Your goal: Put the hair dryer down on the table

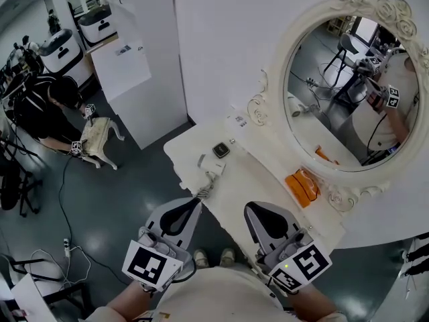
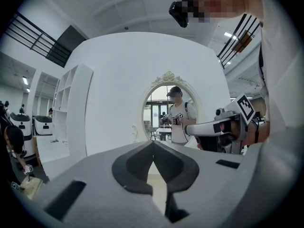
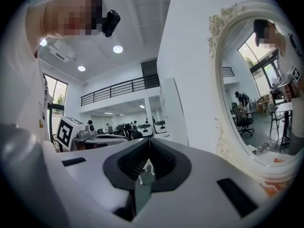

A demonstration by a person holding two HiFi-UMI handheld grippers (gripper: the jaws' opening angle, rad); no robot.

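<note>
A white hair dryer (image 1: 210, 169) lies near the left end of the white dressing table (image 1: 268, 180), its cord (image 1: 203, 192) trailing over the front edge. My left gripper (image 1: 195, 203) is shut and holds nothing; it hovers just in front of the table's edge, close to the cord. In its own view the left gripper (image 2: 153, 143) has its jaws closed tip to tip and points at the mirror. My right gripper (image 1: 253, 210) is to the right of it, over the table's front edge, also shut and bare. The right gripper (image 3: 148, 140) shows closed jaws in its own view.
An oval mirror (image 1: 348, 86) in an ornate white frame stands on the table against the wall. A small dark square thing (image 1: 221, 150) and an orange thing (image 1: 303, 185) lie on the tabletop. At the left a person (image 1: 47, 109) crouches by a cream stool (image 1: 99, 137).
</note>
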